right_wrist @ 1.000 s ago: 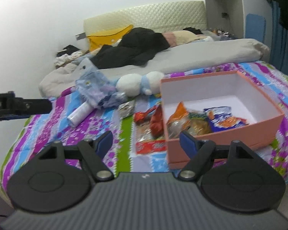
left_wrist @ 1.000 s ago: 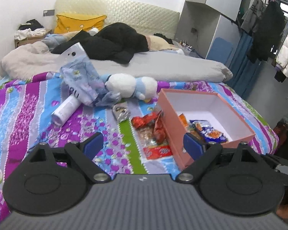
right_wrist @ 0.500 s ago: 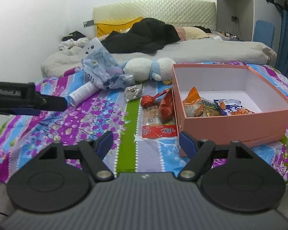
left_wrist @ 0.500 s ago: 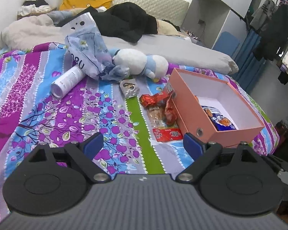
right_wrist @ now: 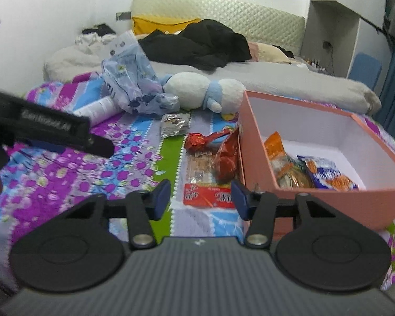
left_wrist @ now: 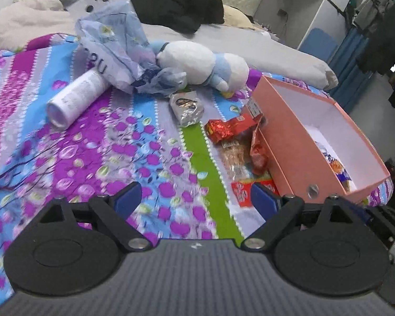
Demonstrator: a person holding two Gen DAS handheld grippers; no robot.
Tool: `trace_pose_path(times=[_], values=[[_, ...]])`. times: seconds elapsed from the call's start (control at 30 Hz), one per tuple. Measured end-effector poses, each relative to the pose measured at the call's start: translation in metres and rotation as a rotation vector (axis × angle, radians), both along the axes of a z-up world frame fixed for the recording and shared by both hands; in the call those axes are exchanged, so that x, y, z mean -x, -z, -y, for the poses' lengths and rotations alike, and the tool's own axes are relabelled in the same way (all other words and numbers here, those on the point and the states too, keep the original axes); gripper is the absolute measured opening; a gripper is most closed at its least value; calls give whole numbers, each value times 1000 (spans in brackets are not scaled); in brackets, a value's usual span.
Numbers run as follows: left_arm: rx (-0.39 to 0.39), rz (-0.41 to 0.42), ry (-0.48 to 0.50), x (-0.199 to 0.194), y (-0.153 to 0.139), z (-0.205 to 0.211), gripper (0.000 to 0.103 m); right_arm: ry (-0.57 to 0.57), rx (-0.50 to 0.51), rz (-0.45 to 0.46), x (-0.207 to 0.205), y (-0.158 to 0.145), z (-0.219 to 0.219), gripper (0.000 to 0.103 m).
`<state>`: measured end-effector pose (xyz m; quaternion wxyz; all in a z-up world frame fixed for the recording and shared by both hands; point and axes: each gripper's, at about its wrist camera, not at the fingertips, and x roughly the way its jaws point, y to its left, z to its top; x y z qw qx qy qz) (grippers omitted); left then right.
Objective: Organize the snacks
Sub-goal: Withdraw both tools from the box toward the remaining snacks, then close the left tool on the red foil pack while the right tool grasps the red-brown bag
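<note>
A pink box [right_wrist: 329,202] [left_wrist: 297,142] stands on the bedspread at the right, holding an orange packet [right_wrist: 276,152] and a blue-and-orange packet [right_wrist: 329,171]. Loose snacks lie just left of it: a flat red packet [right_wrist: 208,194] [left_wrist: 246,188], a clear packet of biscuits [right_wrist: 200,167], crinkled red packets [right_wrist: 226,152] [left_wrist: 223,129] and a silver foil packet [right_wrist: 175,125] [left_wrist: 187,106]. My left gripper [left_wrist: 194,198] hangs open over the bedspread, nothing between its fingers. My right gripper [right_wrist: 201,200] hovers in front of the flat red packet, its jaws closing, the pads touching nothing.
A white tube [left_wrist: 76,97], a crumpled blue plastic bag [left_wrist: 115,50] and a white-and-blue plush toy [left_wrist: 202,63] lie further back. Black clothes and pillows fill the head of the bed. The left gripper's black body [right_wrist: 44,129] crosses the right wrist view's left side.
Both grippers have come down and forward toward the snacks beside the box. The right gripper's fingers have drawn closer together. The left gripper's fingers stay wide.
</note>
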<state>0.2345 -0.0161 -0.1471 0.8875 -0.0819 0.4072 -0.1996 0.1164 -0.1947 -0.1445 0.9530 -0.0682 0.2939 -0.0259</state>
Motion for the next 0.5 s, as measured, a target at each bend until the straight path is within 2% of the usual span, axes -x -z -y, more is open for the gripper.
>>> trace_pose_path(times=[0.27, 0.37, 0.5], values=[[42, -10, 65, -69, 34, 29, 91, 15, 121, -47, -59, 39, -6, 42], [24, -9, 101, -94, 44, 43, 91, 41, 160, -56, -76, 51, -8, 36], [-10, -25, 195, -129, 63, 67, 90, 86, 287, -21, -92, 65, -15, 35]])
